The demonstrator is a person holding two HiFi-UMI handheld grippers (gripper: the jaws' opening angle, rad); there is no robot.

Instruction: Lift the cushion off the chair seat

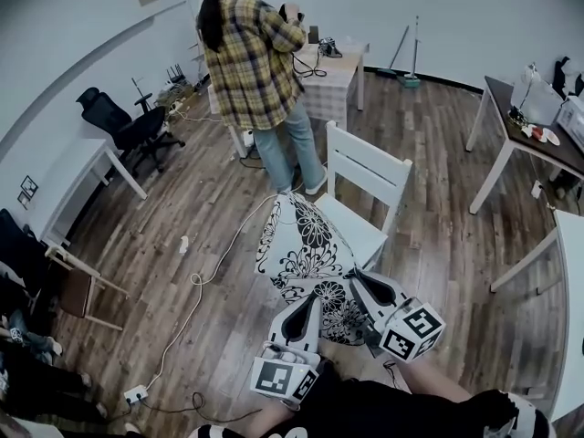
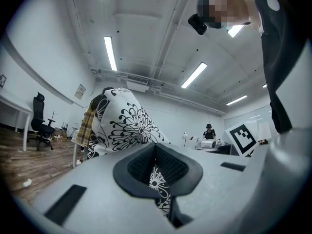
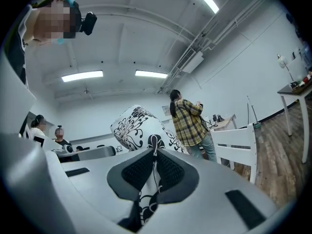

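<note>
**Head view.** One cushion (image 1: 306,254), white with black flower prints, stands on edge in the air just in front of one white wooden chair (image 1: 365,167). Its upper part leans toward the seat, and I cannot tell whether it touches the seat's near corner. Two hand-held grippers meet its lower edge. The left gripper (image 1: 310,307) takes the near-left part and the right gripper (image 1: 362,283) takes the near-right part, each carrying one marker cube. One person in a plaid shirt (image 1: 251,53) stands beyond the chair, back turned. One black office chair (image 1: 123,121) sits by the far wall.

**Left gripper view.** The left gripper's jaws are pressed together on a fold of the printed fabric, which shows as a thin strip between the dark pads (image 2: 175,165). The rest of the cushion billows up and away to the left.

**Right gripper view.** The right gripper's jaws are likewise clamped on a pinch of the cover at the cushion's edge. The cushion rises plump above them, and the white chair stands apart to the right.

**Handling.** The cushion looks soft and light (it bulges and sags rather than holding a flat shape). The pads probably grip only cover and a little filling. Two holds spread along one edge suit it, though the loose bulk may swing or droop.
</note>
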